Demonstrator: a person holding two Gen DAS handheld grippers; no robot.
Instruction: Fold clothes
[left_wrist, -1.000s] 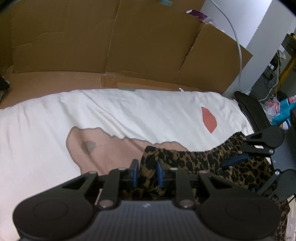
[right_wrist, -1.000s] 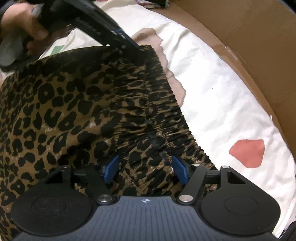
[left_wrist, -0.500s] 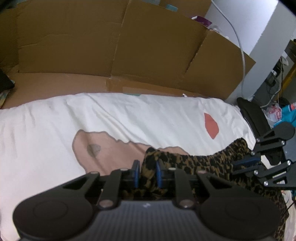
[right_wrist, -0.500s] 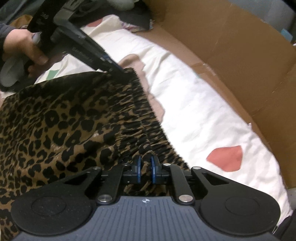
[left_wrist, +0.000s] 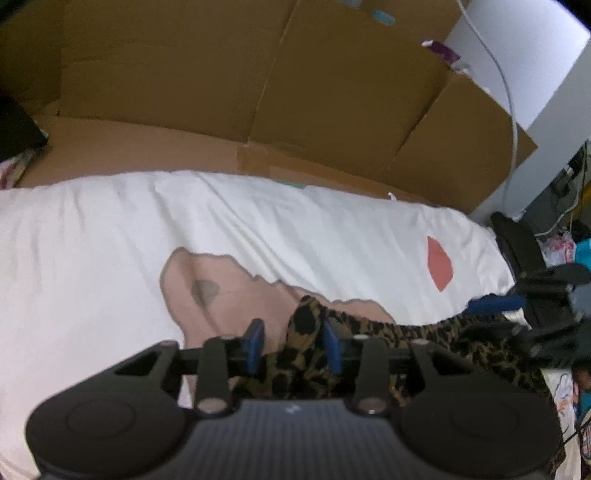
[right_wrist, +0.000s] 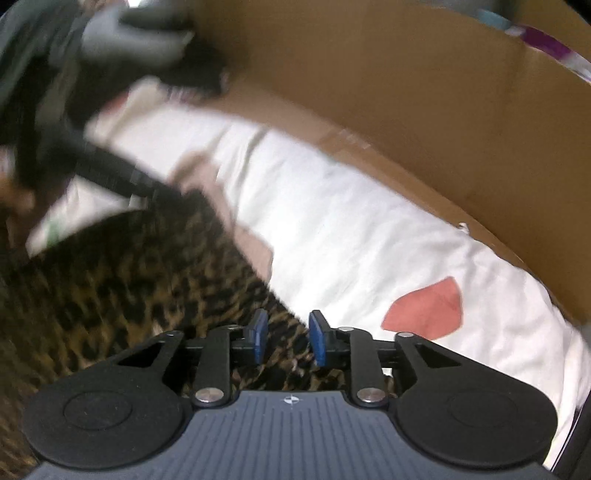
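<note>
A leopard-print garment hangs stretched over the white bed sheet. In the left wrist view my left gripper has its blue pads parted, with one corner of the waistband bunched between them. My right gripper shows at the right of that view at the other corner. In the blurred right wrist view my right gripper has its pads parted around the garment, whose edge lies between them. The left gripper shows at the upper left, at the far corner.
Brown cardboard panels stand along the far side of the bed. The sheet has a red patch and a beige patch. A black chair and clutter stand at the right past the bed's end. A white cable hangs down the wall.
Both grippers' pads have spread apart since half a second ago, when they were clamped on the waistband. Both grippers have swung toward the cardboard wall; the right wrist view is motion-blurred.
</note>
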